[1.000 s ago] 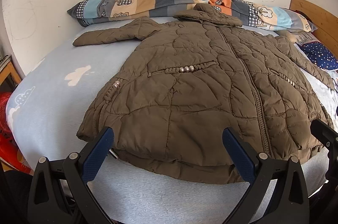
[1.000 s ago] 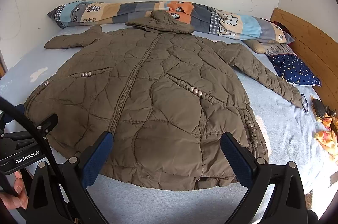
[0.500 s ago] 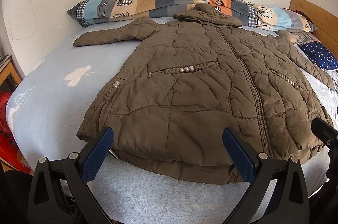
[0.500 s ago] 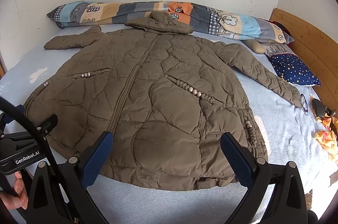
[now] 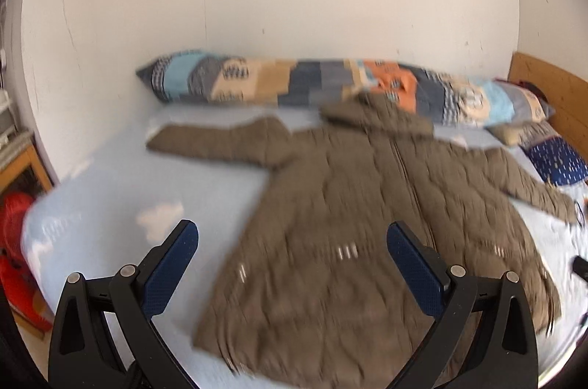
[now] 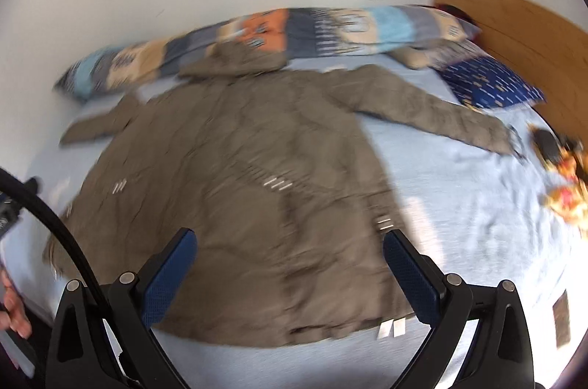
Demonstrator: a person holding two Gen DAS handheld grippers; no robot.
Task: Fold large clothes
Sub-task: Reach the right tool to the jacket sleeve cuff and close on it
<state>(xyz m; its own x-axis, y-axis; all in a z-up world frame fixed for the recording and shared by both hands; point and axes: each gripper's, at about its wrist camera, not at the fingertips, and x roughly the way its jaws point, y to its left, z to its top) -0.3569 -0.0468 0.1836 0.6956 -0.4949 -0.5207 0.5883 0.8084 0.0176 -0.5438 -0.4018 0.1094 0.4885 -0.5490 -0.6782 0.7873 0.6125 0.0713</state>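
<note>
A brown quilted hooded coat (image 5: 371,234) lies spread front-up on a pale blue bed (image 5: 154,187), sleeves out to both sides, hood toward the wall. Both views are motion-blurred. My left gripper (image 5: 292,260) hangs open above the coat's lower left part, holding nothing. In the right wrist view the same coat (image 6: 235,176) fills the middle, and my right gripper (image 6: 288,264) is open above its hem, also holding nothing. The left sleeve (image 5: 220,144) stretches toward the bed's left side, and the right sleeve (image 6: 433,110) reaches toward the headboard side.
A long patchwork pillow (image 5: 330,87) lies along the white wall. A dark blue dotted cushion (image 6: 492,84) sits by the wooden headboard (image 6: 514,32). Small colourful items (image 6: 566,183) lie on the bed's right. A red object (image 5: 14,234) stands left of the bed. A hand (image 6: 11,308) shows at the left edge.
Both grippers have risen and tilted up sharply; the coat now sits lower and farther off in both views, with more wall visible. The coat itself has not moved. Both grippers remain open.
</note>
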